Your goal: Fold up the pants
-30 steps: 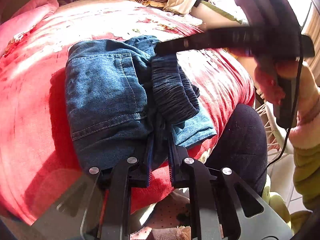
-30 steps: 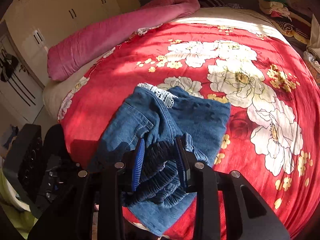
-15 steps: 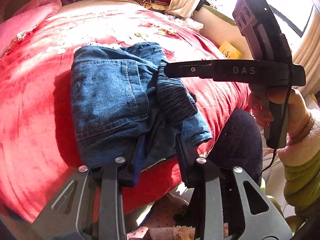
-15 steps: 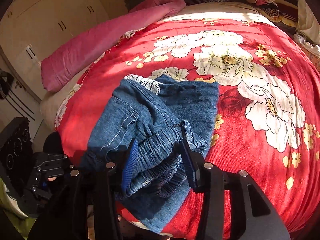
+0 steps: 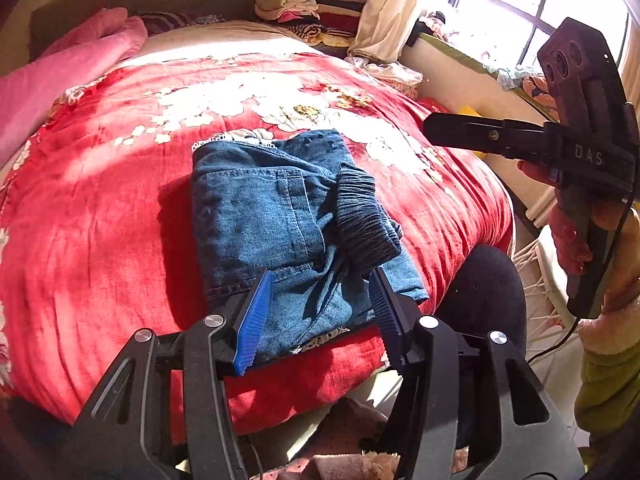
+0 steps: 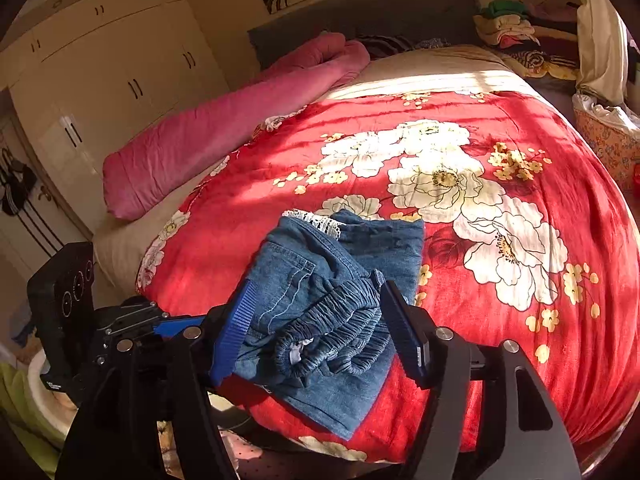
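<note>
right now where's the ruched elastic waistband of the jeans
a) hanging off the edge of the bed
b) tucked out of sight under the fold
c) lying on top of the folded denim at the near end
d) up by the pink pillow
c: the dark gathered waistband lies bunched on top of the folded jeans, at the end nearest the open jaws, on the red floral blanket.

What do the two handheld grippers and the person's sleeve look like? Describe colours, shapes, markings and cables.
Both the left gripper and the right gripper are black, angular frames with silver screws and ribbed blue pads. From the left wrist view, the right gripper's body reads "DAS", and a thin black cable hangs from its handle. The sleeve is olive green with a pale fleecy cuff.
</note>
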Tool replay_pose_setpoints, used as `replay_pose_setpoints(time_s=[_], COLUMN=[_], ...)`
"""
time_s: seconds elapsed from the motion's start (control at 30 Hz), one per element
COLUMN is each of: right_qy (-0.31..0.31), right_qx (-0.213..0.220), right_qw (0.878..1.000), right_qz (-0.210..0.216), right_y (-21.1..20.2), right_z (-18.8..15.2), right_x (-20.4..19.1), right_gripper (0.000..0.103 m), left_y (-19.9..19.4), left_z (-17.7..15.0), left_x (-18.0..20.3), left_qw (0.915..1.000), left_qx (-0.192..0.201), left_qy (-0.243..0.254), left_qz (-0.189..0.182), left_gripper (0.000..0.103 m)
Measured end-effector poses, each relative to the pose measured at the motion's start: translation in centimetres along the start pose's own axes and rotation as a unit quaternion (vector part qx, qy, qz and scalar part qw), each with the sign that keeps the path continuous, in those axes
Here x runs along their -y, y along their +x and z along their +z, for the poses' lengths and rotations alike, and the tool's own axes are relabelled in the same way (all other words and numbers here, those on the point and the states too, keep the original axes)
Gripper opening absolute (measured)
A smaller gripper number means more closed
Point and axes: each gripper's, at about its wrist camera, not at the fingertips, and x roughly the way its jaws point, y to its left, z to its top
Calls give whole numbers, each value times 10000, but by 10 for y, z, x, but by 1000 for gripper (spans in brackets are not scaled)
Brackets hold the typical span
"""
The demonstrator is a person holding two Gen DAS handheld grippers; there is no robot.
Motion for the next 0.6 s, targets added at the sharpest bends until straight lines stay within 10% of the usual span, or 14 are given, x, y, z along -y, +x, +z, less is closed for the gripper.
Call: replay_pose_setpoints(time_s=[0.6], right_qy=[338], right_qx=[154], right_qw=[9992], right_qz=[-147], right_y=[-8], right_z=[-23], right_x=[12], right_gripper=[81], left_y=[-5], left_z=[7], left_x=[-24], left_qw=[9972], left_qx=[112], left_qy=[-192], left_qz=[717], left_gripper=[77])
